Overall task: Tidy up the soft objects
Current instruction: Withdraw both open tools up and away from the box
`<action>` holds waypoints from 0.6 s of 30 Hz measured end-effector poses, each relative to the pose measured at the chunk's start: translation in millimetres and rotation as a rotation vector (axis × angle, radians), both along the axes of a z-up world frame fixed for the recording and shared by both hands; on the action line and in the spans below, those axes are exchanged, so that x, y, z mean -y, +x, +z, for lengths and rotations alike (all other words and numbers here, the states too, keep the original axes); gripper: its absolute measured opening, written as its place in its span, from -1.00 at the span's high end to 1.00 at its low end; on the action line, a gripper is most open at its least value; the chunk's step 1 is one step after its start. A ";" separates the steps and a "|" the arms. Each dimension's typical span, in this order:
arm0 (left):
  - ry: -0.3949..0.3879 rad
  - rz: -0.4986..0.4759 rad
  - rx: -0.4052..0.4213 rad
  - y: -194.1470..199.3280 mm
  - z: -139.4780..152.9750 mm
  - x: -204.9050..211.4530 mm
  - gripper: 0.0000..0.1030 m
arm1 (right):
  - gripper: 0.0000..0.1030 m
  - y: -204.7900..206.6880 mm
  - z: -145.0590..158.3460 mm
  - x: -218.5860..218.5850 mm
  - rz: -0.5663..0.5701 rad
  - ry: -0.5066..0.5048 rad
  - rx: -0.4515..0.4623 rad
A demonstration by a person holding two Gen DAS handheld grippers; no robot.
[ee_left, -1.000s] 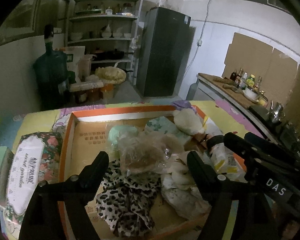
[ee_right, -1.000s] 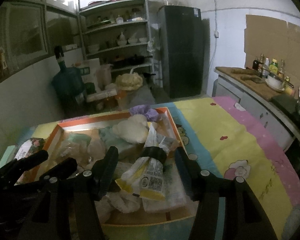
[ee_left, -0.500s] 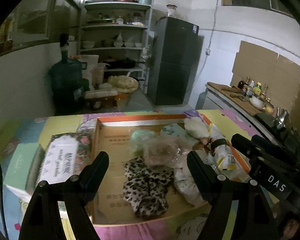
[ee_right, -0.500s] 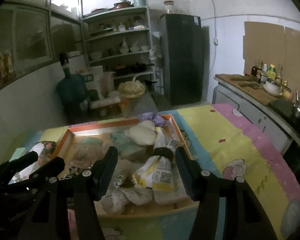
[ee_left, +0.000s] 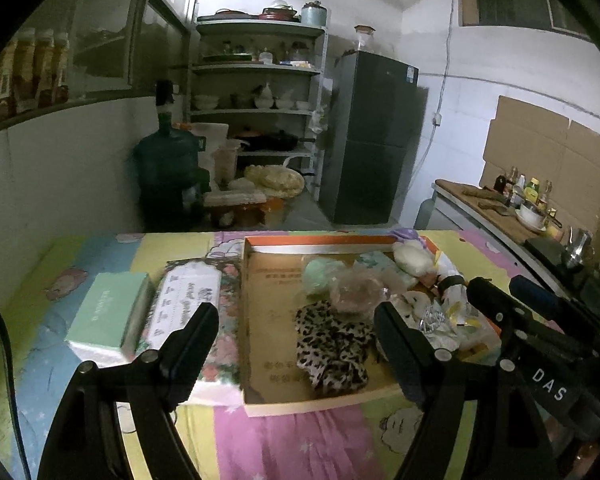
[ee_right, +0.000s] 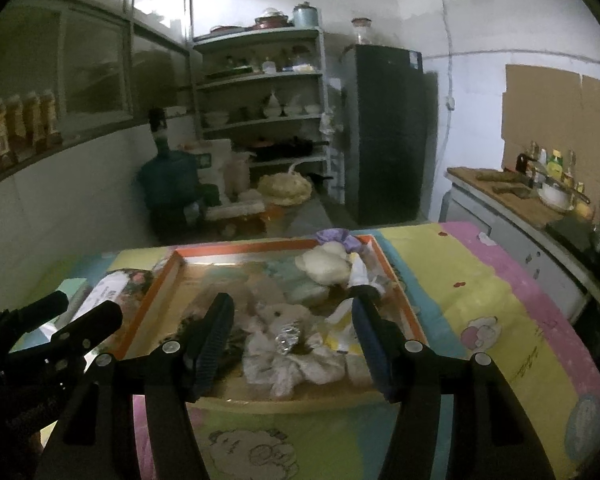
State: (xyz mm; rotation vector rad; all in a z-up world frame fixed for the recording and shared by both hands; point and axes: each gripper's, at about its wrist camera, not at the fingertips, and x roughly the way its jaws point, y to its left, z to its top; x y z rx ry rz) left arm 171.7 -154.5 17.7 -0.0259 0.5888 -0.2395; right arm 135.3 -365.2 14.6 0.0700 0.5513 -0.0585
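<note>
Seemingly empty, both grippers' jaws above the cluttered orange-rimmed box (ee_left: 324, 241).

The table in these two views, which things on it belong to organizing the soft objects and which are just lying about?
Belongs to the job:
- orange-rimmed box
- leopard-print cloth
- cream plush
- purple scrunchie
- clear plastic bag
- pale crumpled cloth

Lying about:
- mint box
- floral wipes pack
- fridge
- water jug

Dim, grainy fisheye views with dark curved corners; brightest light on the upper walls.
</note>
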 end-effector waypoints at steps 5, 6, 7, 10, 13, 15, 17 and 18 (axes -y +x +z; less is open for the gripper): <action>0.006 0.032 0.021 -14.1 3.9 -10.7 -0.55 | -0.23 -14.2 2.7 -13.2 -0.007 -0.028 0.012; 0.008 0.039 0.023 -16.1 4.4 -13.3 -0.55 | -0.24 -16.8 3.0 -15.2 -0.011 -0.031 0.014; 0.007 0.045 0.028 -19.4 5.0 -15.9 -0.55 | -0.24 -20.1 3.4 -18.0 -0.010 -0.032 0.016; 0.008 0.078 0.048 -30.2 8.1 -23.6 -0.55 | -0.24 -25.4 3.7 -24.2 0.001 -0.030 0.014; 0.044 0.108 0.071 -40.9 10.2 -27.1 -0.55 | -0.24 -31.7 3.2 -31.9 0.008 -0.035 0.012; 0.043 0.114 0.075 -46.9 11.1 -30.2 -0.55 | -0.24 -35.7 3.9 -36.3 0.017 -0.036 0.013; 0.023 0.105 0.078 -53.1 12.4 -35.3 -0.55 | -0.24 -41.0 4.9 -41.5 0.020 -0.043 0.018; 0.017 0.105 0.079 -55.3 12.6 -38.2 -0.55 | -0.24 -43.9 5.5 -43.6 0.020 -0.045 0.023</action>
